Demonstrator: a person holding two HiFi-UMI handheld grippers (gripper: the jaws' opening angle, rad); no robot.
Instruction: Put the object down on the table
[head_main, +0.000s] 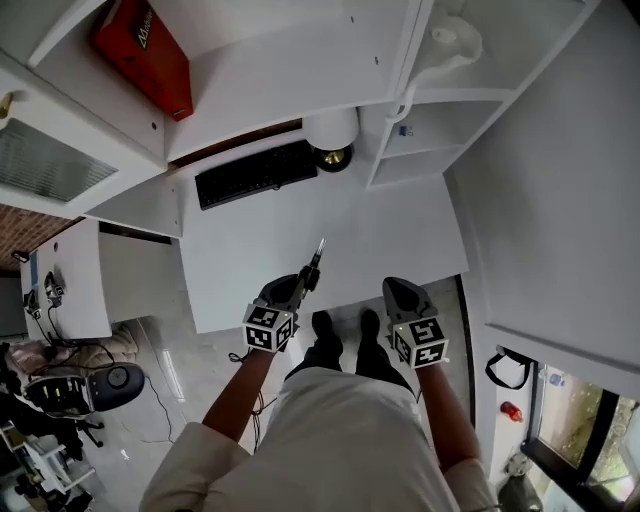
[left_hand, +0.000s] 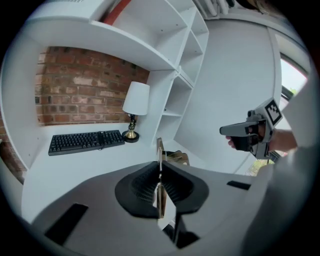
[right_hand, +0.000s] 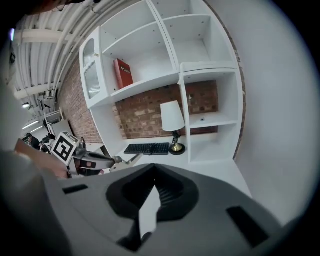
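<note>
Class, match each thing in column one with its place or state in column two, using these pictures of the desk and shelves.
Column one:
1. keyboard
2. lamp
3. red book
4. left gripper

Column two:
A. on an upper shelf
B. jaws shut on a thin object
C. lying flat at the back of the white desk
D. standing just beside the keyboard, white-shaded

Pairs: 1-C, 2-D, 3-A, 4-B
</note>
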